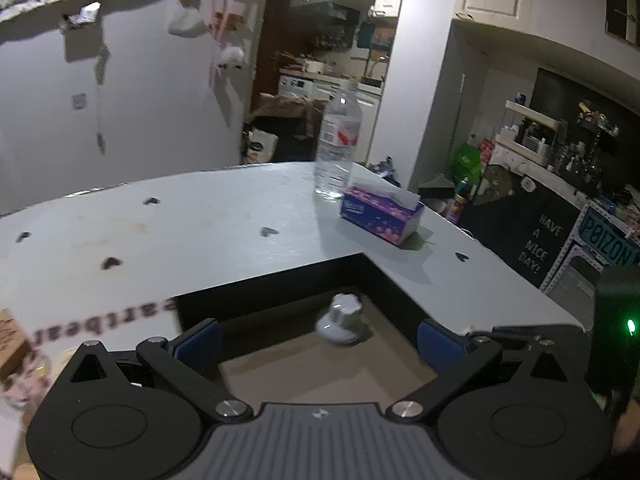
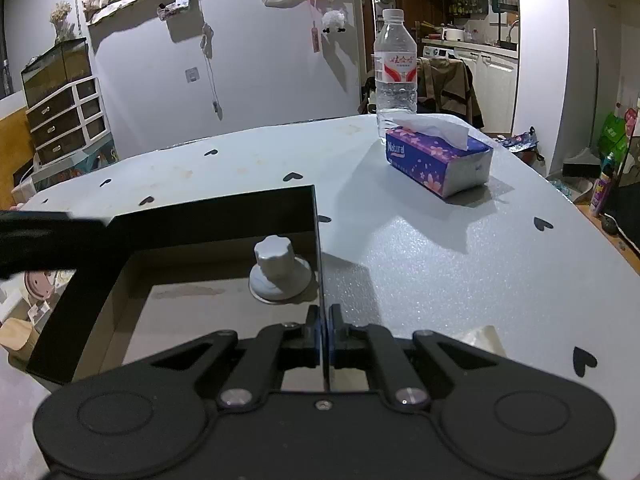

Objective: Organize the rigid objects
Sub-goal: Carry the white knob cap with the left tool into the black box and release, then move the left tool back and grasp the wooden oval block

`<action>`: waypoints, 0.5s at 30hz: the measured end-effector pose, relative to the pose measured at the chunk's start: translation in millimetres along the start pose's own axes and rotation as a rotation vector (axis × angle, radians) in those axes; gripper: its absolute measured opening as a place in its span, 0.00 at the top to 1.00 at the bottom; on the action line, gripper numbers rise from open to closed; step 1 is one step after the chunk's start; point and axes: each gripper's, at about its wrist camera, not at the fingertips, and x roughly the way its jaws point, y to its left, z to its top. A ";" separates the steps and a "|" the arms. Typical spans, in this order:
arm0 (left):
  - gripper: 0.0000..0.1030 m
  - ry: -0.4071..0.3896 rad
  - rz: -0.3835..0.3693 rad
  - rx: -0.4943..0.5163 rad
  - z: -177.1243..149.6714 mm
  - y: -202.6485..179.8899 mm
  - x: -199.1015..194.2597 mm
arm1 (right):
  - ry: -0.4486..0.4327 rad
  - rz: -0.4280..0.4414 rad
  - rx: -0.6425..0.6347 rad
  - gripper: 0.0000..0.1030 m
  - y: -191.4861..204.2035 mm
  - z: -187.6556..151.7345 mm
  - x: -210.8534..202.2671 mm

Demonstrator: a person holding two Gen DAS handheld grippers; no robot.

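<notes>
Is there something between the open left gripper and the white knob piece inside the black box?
Nothing visible. The left gripper is open above the black box, and the white knob piece lies on the box floor ahead of its fingers. The right gripper is shut on the box's side wall, off that path.

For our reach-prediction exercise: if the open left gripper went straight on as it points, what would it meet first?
Probably the white knob inside the black box, lying ahead of the left gripper; depth is unclear.

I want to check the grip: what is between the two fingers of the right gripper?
In the right wrist view, the right gripper is shut on the thin black wall of the box. The white knob sits inside, beyond it.
</notes>
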 end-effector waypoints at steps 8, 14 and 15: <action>0.00 -0.011 0.108 -0.062 -30.5 38.3 -38.5 | 0.007 -0.003 -0.006 0.96 0.6 0.3 0.5; 0.00 -0.004 0.216 -0.133 -54.2 77.6 -59.7 | 0.016 -0.008 -0.013 0.96 1.4 2.8 3.3; 0.00 -0.005 0.242 -0.139 -58.6 83.5 -62.5 | 0.017 -0.010 -0.012 0.96 1.5 3.5 4.1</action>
